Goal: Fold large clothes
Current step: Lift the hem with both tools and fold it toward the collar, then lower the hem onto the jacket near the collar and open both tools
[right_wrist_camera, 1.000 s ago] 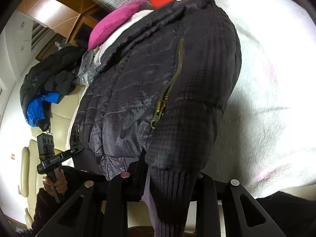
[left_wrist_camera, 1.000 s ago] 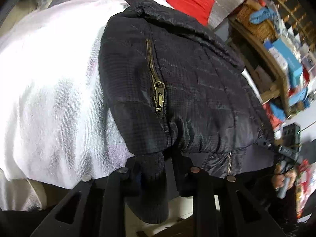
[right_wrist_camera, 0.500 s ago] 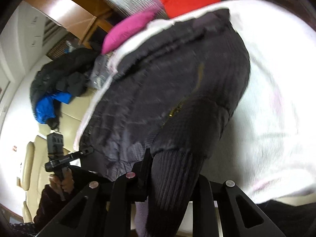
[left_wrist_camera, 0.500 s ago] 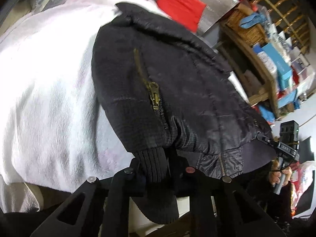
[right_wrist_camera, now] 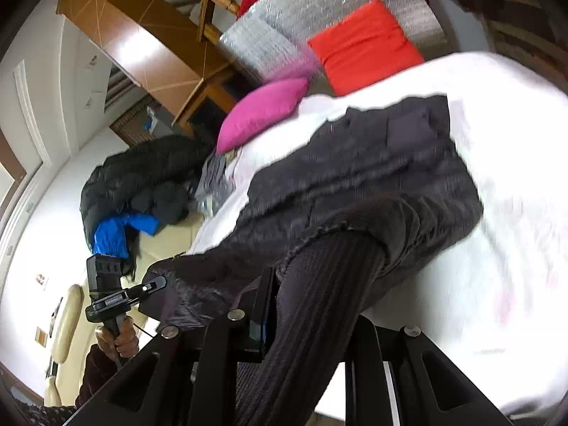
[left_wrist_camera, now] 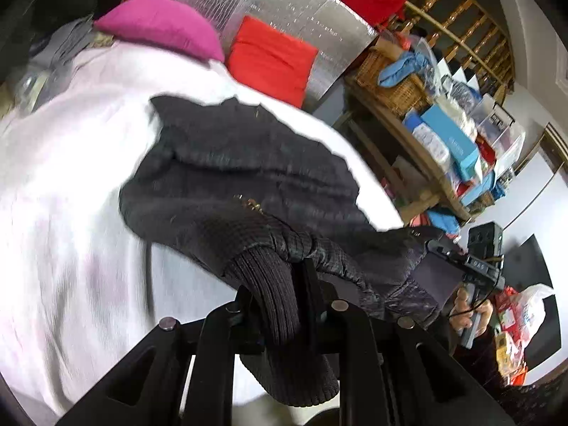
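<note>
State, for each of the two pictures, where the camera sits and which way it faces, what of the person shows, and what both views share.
Left wrist view: on the left gripper, facing along its fingers over the dark quilted jacket; the right hand shows.
Right wrist view: on the right gripper, facing across the jacket; the left hand shows.
Shared: jacket, white blanket, magenta cushion, red cushion.

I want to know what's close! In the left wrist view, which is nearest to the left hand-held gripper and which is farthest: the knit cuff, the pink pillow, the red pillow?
1. Knit cuff: clamped in the left hand-held gripper, at the bottom.
2. Pink pillow: far end of the white blanket, upper left.
3. Red pillow: just behind the pink one, against the silver sheet.
</note>
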`<state>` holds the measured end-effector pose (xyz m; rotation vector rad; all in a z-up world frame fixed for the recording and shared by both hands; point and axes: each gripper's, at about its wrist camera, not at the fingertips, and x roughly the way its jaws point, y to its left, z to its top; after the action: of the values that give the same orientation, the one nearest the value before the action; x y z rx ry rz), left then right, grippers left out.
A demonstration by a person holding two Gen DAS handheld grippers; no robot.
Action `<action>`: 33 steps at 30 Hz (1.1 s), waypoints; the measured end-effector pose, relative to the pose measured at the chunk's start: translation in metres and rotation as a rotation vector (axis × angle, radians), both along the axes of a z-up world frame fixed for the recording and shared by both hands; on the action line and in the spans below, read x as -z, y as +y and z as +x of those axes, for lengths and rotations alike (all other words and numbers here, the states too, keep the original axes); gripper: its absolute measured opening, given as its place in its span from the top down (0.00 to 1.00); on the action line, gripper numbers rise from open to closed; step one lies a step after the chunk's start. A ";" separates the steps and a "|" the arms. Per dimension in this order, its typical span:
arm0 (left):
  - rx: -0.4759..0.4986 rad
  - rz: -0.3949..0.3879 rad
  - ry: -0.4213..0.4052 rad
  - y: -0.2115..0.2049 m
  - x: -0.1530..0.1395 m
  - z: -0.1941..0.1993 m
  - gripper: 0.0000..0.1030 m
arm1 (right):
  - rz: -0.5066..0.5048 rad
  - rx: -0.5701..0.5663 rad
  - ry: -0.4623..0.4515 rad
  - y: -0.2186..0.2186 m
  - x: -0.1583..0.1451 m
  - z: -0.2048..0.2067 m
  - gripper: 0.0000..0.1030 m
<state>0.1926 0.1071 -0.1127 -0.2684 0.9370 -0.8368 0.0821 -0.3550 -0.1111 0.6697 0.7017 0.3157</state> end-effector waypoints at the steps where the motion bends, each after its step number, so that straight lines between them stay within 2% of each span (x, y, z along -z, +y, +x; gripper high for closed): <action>1: -0.004 -0.014 -0.007 -0.002 -0.006 0.009 0.84 | 0.001 0.011 -0.008 -0.005 -0.006 0.005 0.81; 8: -0.064 -0.099 -0.047 -0.014 -0.033 0.082 0.84 | 0.030 0.088 -0.052 -0.034 -0.030 0.056 0.81; 18: -0.152 -0.176 -0.071 -0.054 -0.038 0.191 0.85 | 0.042 0.188 -0.074 -0.077 -0.044 0.170 0.82; 24: -0.185 -0.156 -0.039 -0.076 -0.023 0.269 0.85 | 0.039 0.233 -0.055 -0.098 -0.035 0.259 0.82; 29: -0.219 -0.122 0.020 -0.094 0.006 0.333 0.85 | 0.037 0.261 -0.028 -0.111 -0.018 0.324 0.82; 33: -0.235 -0.085 0.081 -0.109 0.038 0.375 0.85 | 0.041 0.286 0.019 -0.116 0.010 0.369 0.82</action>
<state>0.5671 -0.0016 -0.1504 -0.4792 0.9258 -0.6535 0.4513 -0.4714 -0.1208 0.8022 0.6095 0.0605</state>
